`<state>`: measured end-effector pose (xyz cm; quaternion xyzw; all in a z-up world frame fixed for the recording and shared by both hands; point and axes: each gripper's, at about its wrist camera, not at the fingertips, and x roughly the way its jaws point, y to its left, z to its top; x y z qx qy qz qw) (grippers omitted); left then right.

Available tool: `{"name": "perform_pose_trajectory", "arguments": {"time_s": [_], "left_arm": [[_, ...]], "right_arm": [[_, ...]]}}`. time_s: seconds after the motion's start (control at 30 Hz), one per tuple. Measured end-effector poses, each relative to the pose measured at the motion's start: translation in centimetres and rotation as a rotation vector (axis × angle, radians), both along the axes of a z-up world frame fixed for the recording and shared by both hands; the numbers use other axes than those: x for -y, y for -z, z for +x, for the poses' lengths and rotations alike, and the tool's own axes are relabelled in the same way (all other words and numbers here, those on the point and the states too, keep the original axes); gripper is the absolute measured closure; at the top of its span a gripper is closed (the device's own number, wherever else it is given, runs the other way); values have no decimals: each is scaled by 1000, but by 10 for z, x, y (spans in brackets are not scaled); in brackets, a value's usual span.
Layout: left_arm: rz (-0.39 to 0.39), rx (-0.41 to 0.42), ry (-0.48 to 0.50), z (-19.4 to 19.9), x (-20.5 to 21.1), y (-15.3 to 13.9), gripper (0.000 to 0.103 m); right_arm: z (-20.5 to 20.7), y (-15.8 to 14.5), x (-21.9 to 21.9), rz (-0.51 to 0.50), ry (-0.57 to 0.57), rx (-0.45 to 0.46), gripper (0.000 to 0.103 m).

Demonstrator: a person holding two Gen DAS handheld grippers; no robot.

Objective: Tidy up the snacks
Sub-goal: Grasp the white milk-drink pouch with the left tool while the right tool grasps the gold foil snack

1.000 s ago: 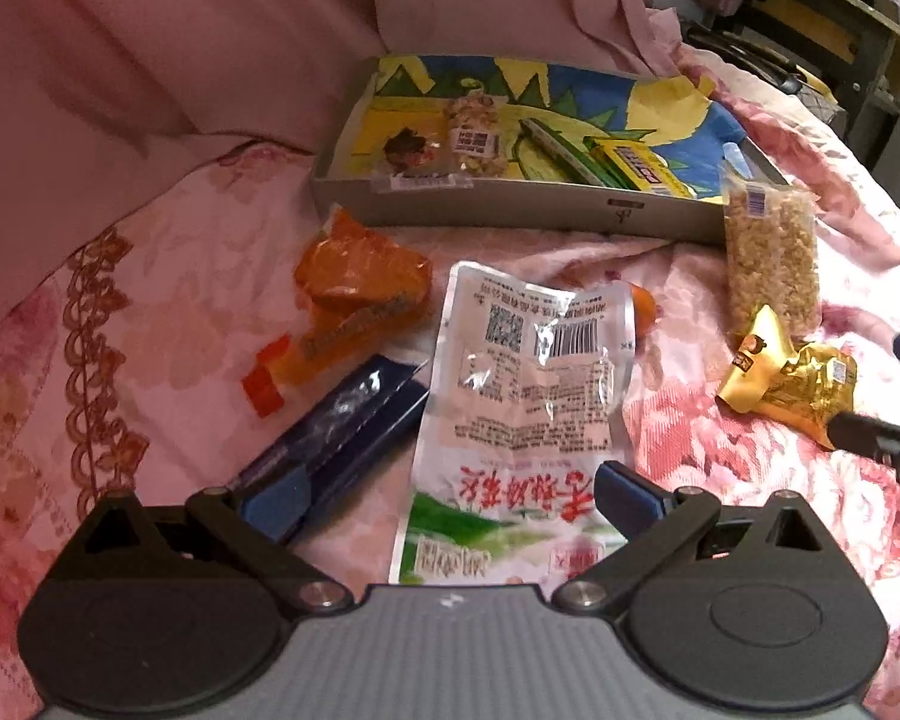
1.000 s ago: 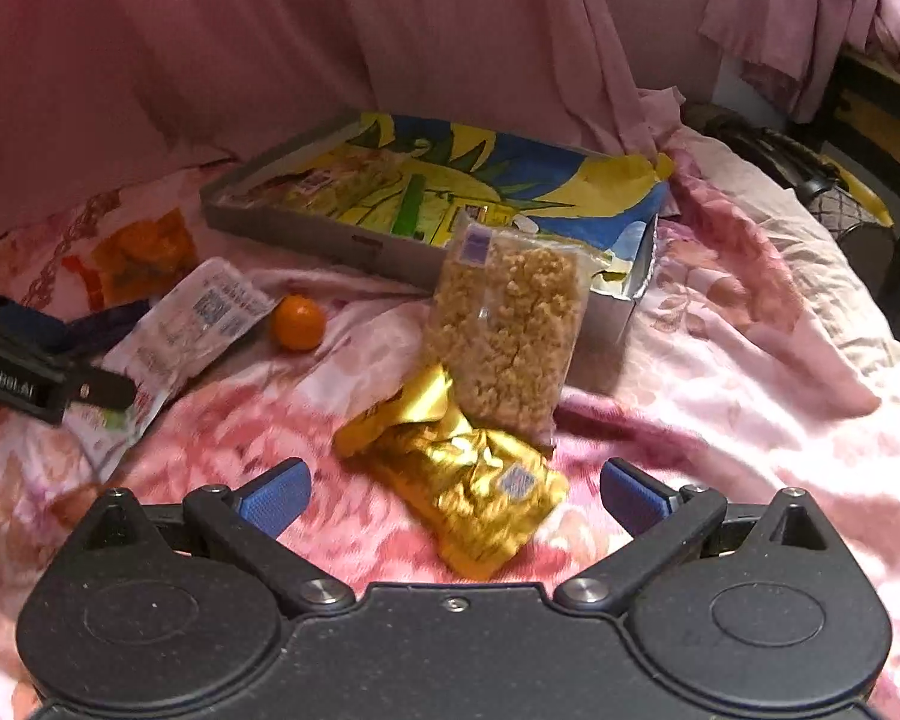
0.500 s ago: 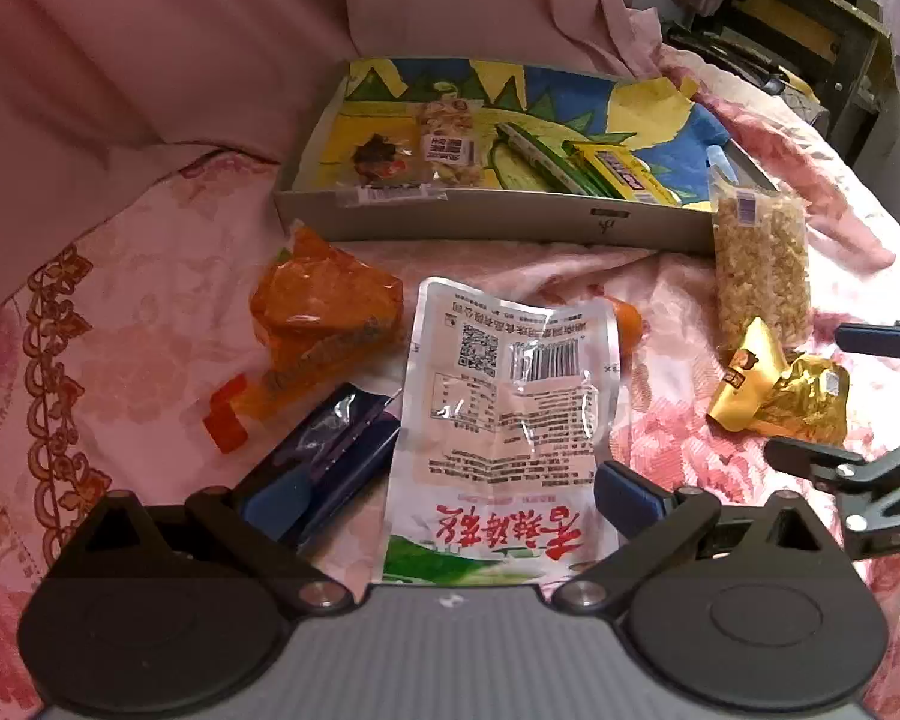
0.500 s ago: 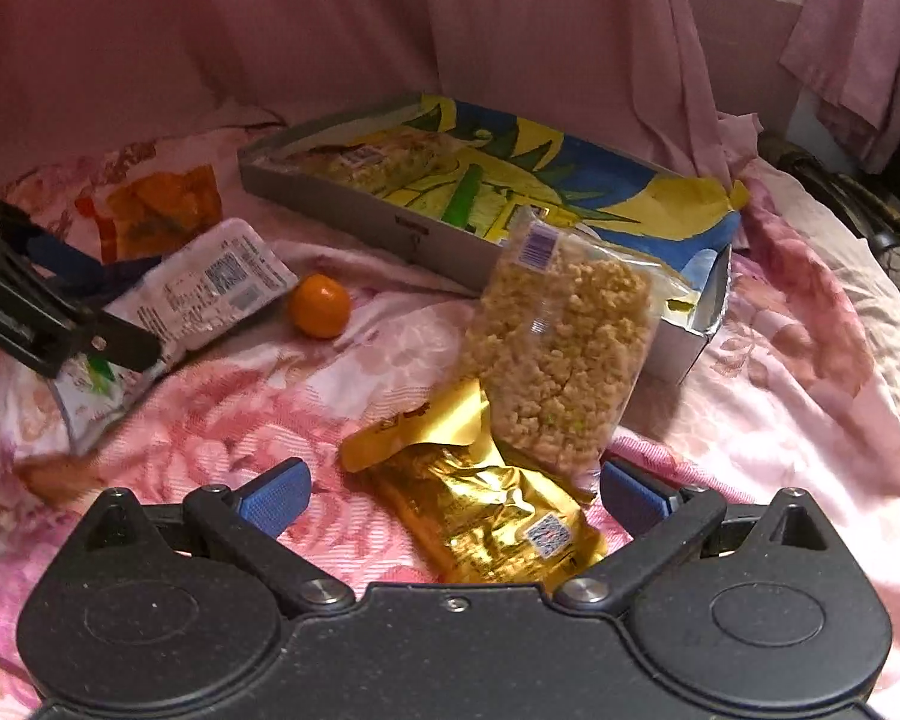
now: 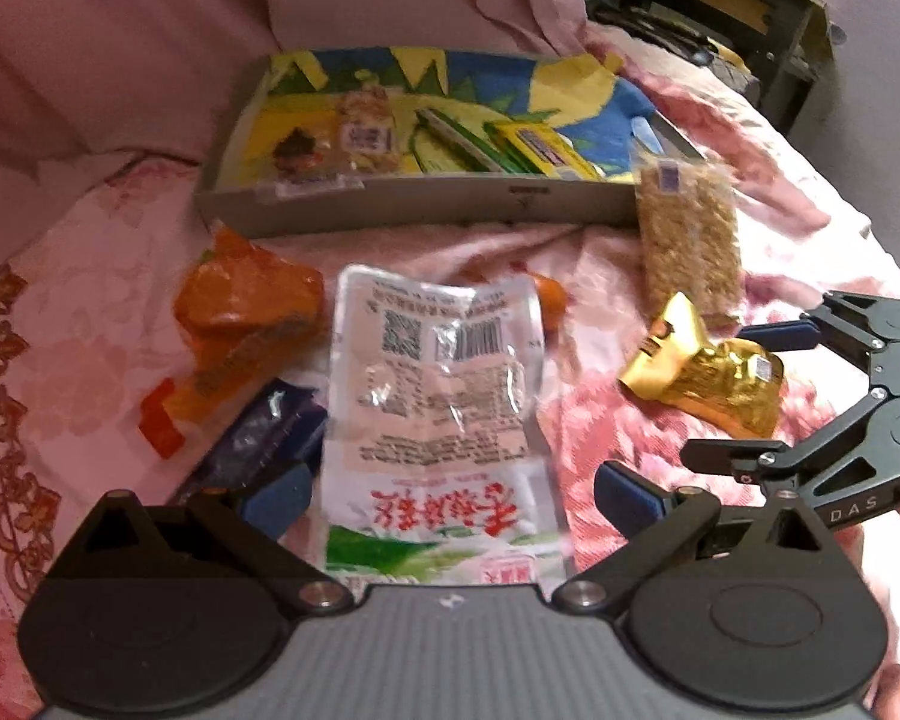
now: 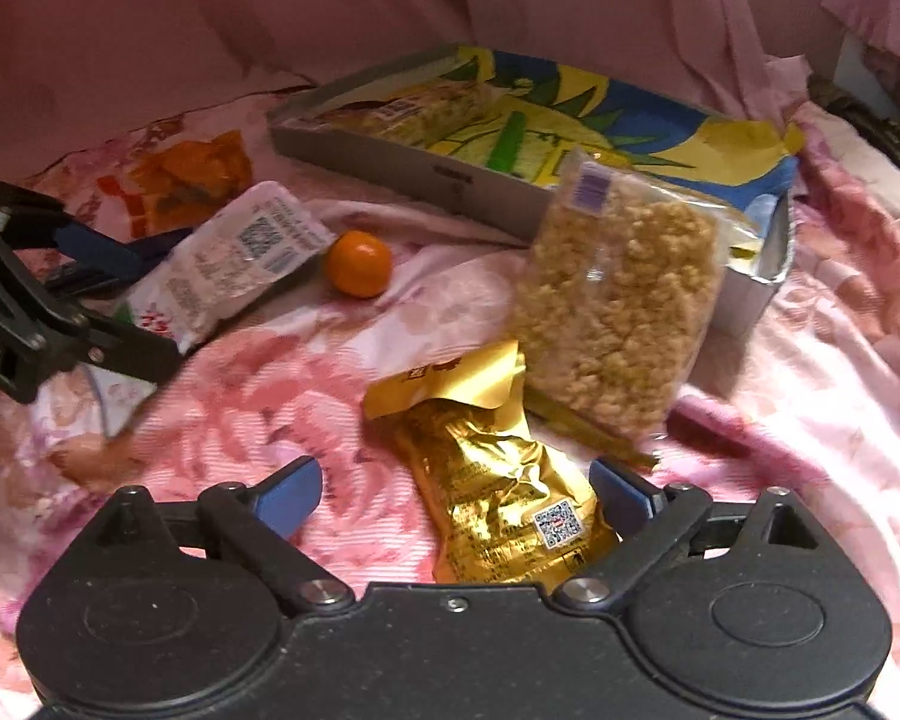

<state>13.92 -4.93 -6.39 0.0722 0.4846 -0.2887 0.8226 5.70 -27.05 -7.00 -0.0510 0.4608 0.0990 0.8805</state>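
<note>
Right tool (image 6: 453, 489) sits low over the crinkled gold foil snack packet (image 6: 498, 492). Its jaws have just been closing a little but are still spread wide; the packet lies between the blue pads (image 6: 285, 489), and only the right pad looks close to the foil. No grip yet.

Landmark: the shallow grey cardboard tray with the blue-and-yellow printed lining (image 6: 450, 180). The gold packet lies on the pink floral bedspread (image 6: 258, 384), on my side of the tray's right end, its flat top flap just beside the clear bag of puffed-grain snack (image 6: 618, 306), which leans on the tray's near wall.

Handling, judged: light, soft, foil slippery and springy. The contents may crush, so I would take it across the plump middle, not by the thin flap, and squeeze gently.

Left tool (image 5: 450, 495) also wide, empty, hovering over the white plastic pouch (image 5: 444, 384) in front of the tray's middle.

Writing: the gold packet carries a white QR sticker; the other print is too small. The white pouch shows a QR code, a barcode and red Chinese characters I cannot make out. "DAS" reads on the right tool's body in the left view.
</note>
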Motion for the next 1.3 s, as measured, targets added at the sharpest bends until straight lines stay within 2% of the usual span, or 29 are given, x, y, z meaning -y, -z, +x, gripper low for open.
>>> {"name": "perform_pose_trajectory", "arguments": {"time_s": [0.3, 0.4, 0.5, 0.63, 0.87, 1.13, 1.3], "left_arm": [[26, -16, 5, 1, 3, 8, 1], [32, -3, 5, 1, 5, 8, 6], [18, -7, -19, 3, 2, 7, 12], [-31, -31, -55, 8, -6, 6, 15], [-56, -40, -76, 8, -10, 1, 21], [-63, -45, -96, 6, -10, -3, 26], [-83, -57, -114, 6, -13, -7, 32]], "right_arm": [[0, -4, -5, 75, 9, -47, 9], [-2, -4, -11, 109, -10, -73, 11], [-5, -7, -21, 114, -29, -59, 11], [-6, -10, -28, 75, -20, -16, 12], [-2, -5, -16, 70, 61, -11, 21], [-4, 8, -30, -38, 27, -20, 31], [-7, 7, -37, -52, 4, -4, 52]]}}
